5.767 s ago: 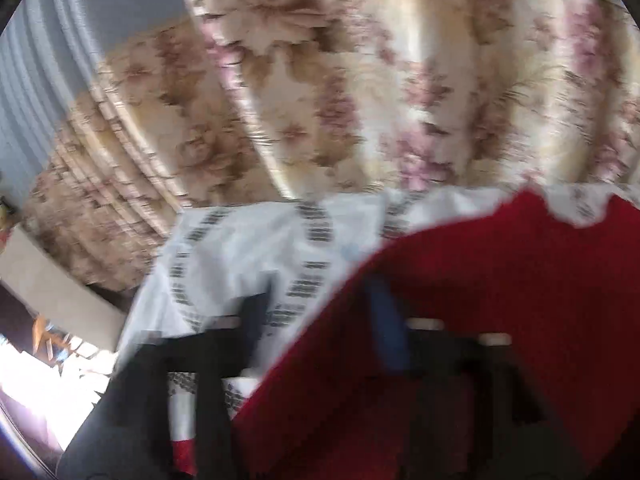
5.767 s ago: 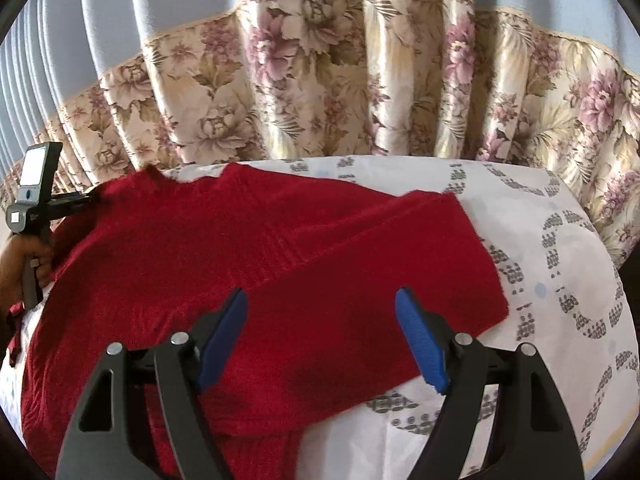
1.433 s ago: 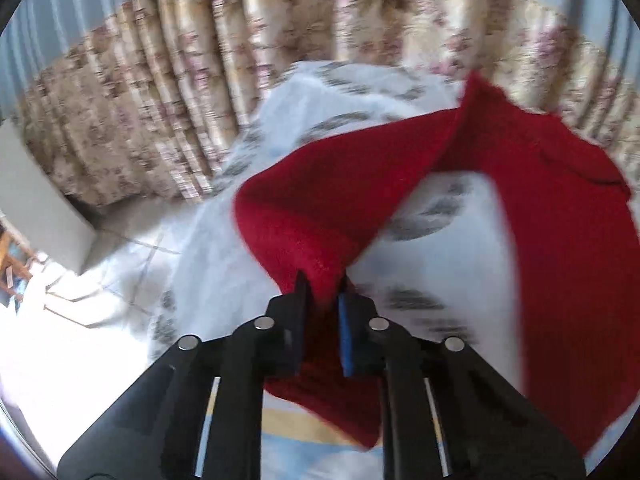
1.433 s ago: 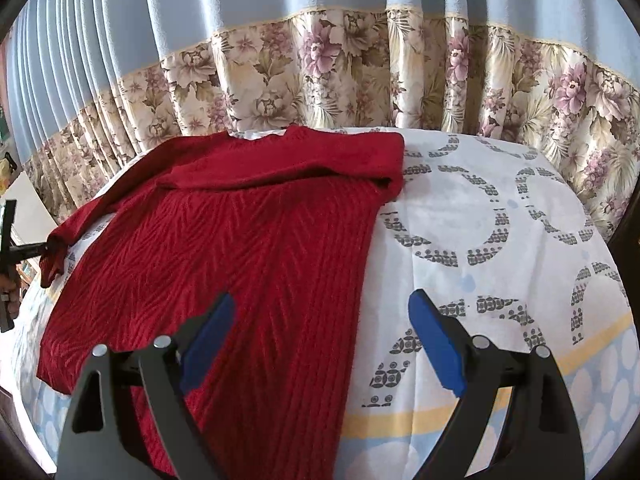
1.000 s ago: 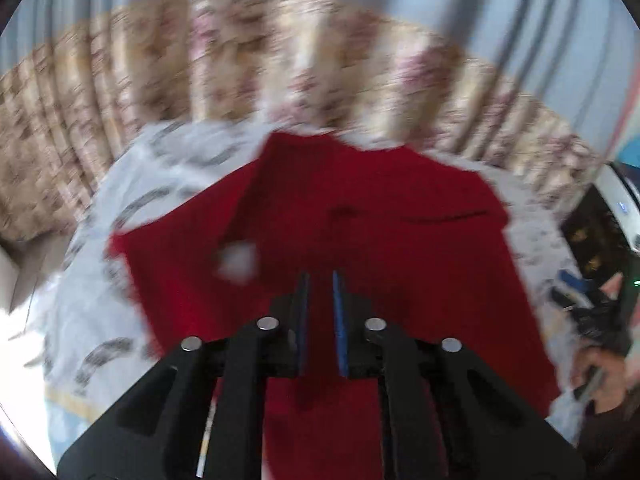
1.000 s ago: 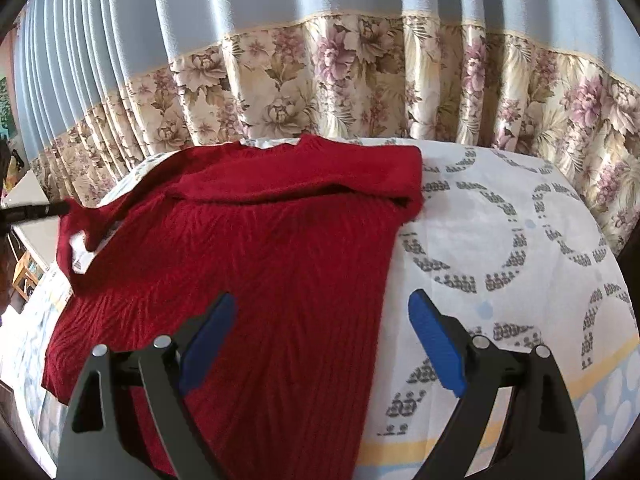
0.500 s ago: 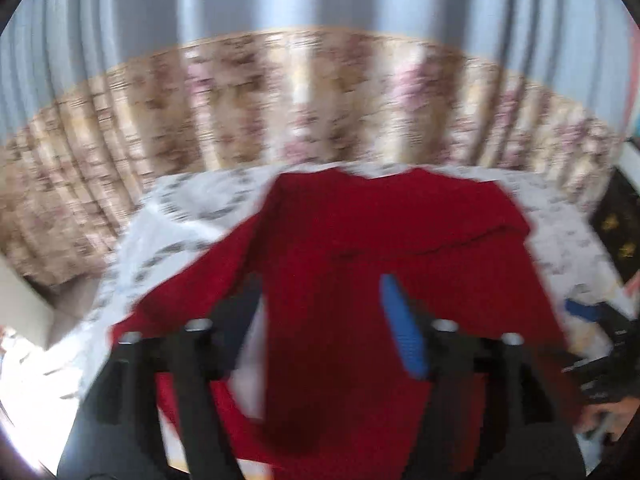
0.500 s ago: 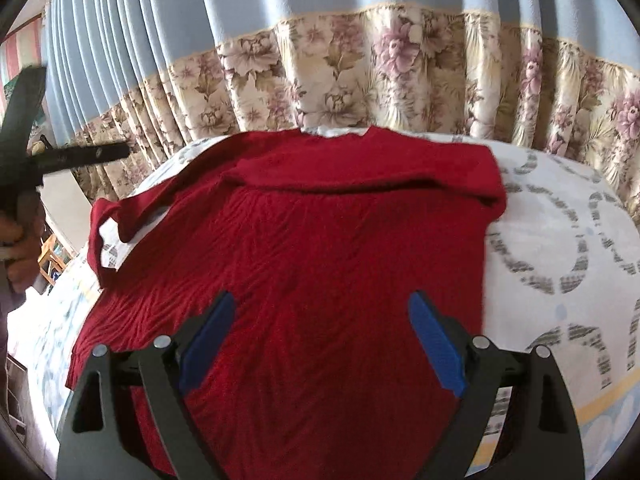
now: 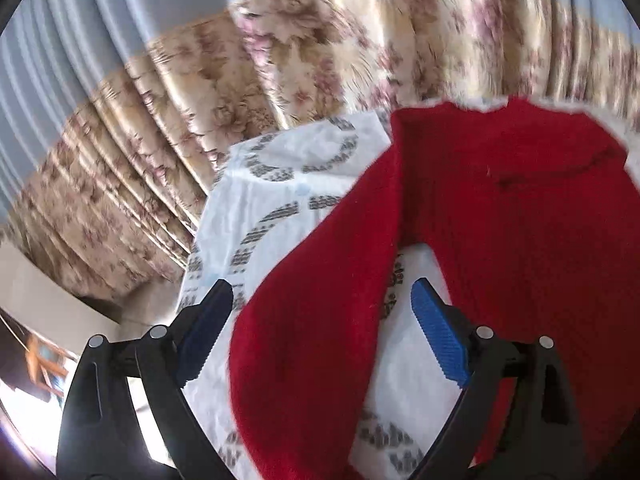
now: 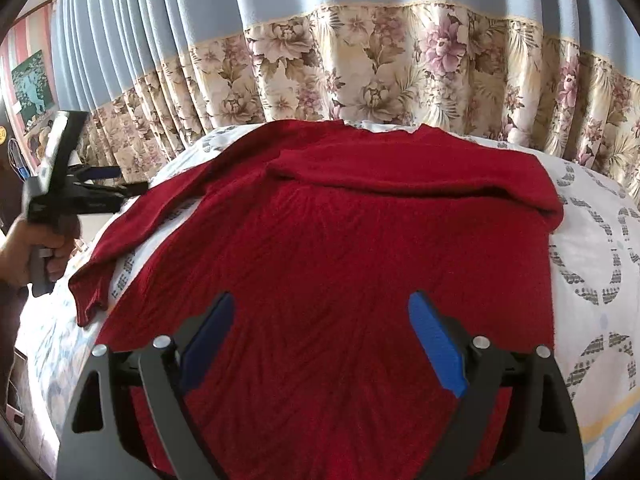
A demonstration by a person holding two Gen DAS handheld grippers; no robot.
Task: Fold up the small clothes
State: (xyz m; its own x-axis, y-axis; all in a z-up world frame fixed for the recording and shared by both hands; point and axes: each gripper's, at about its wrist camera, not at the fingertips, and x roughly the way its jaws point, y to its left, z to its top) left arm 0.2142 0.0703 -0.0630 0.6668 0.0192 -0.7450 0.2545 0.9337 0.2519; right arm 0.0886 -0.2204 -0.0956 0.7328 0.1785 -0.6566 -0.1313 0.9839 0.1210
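Note:
A red knitted sweater (image 10: 352, 248) lies spread on the bed, its right sleeve folded across the top. Its left sleeve (image 10: 132, 224) stretches out to the left edge of the bed. In the left wrist view the same sleeve (image 9: 316, 304) runs between my fingers and the sweater's body (image 9: 532, 216) fills the right side. My left gripper (image 9: 322, 332) is open and empty above the sleeve; it also shows in the right wrist view (image 10: 120, 182), held in a hand. My right gripper (image 10: 320, 336) is open and empty above the sweater's lower part.
The bed has a white sheet with grey ring patterns (image 10: 592, 272) and a yellow and blue border near the front. Blue and floral curtains (image 10: 360, 64) hang close behind the bed. The floor and a pale cabinet (image 9: 44, 312) lie left of the bed.
My left gripper carried the left sleeve, then opened and let it go; the sleeve now lies on the bed's left side. My right gripper moved left over the sweater, staying open.

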